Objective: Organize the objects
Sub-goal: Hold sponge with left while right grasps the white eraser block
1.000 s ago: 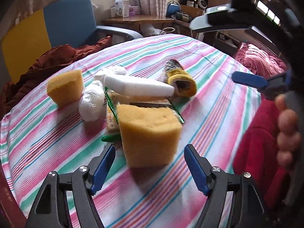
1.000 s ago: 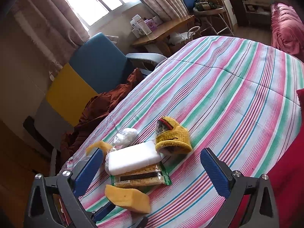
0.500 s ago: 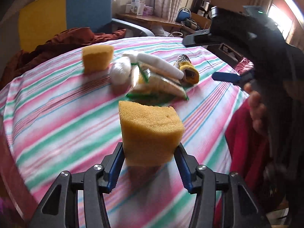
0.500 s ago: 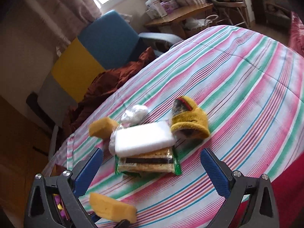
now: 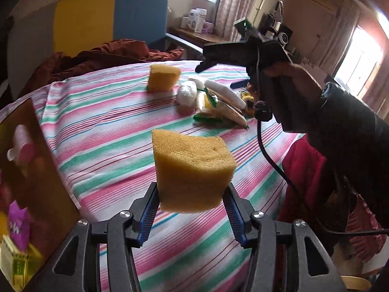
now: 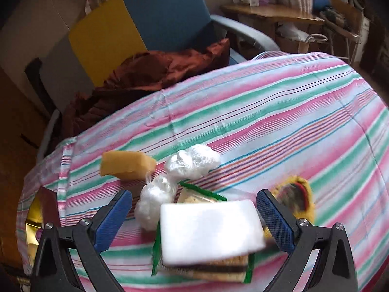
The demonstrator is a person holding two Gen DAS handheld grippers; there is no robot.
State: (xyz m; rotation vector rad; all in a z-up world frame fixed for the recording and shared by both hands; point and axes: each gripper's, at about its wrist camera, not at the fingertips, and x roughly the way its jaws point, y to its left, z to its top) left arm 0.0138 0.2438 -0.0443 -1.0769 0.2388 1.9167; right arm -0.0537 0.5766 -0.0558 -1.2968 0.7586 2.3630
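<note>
My left gripper [image 5: 190, 191] is shut on a yellow sponge block [image 5: 192, 163], held in the air above the striped tablecloth [image 5: 109, 131]. My right gripper [image 6: 194, 210] is open and low over the pile, with a white foam block [image 6: 209, 228] between its fingers and the pads apart from it. That block rests on a green-edged packet of scourers [image 6: 218, 270]. Around it lie a second yellow sponge [image 6: 127, 164], two white plastic-wrapped bundles [image 6: 192, 161] and a yellow knitted piece [image 6: 295, 199]. In the left wrist view a hand [image 5: 287, 80] holds the right gripper over the pile [image 5: 218, 102].
An open brown cardboard box [image 5: 36, 182] with several small packets stands at the table's left edge. A blue and yellow armchair [image 6: 150, 24] with a rust-brown cloth [image 6: 150, 73] is behind the table. Red fabric [image 5: 306, 160] hangs at the near right edge.
My left gripper shut on the near yellow sponge, lifted it and carried it left toward the box. My right gripper came down and closer, so the white block now lies between its fingers.
</note>
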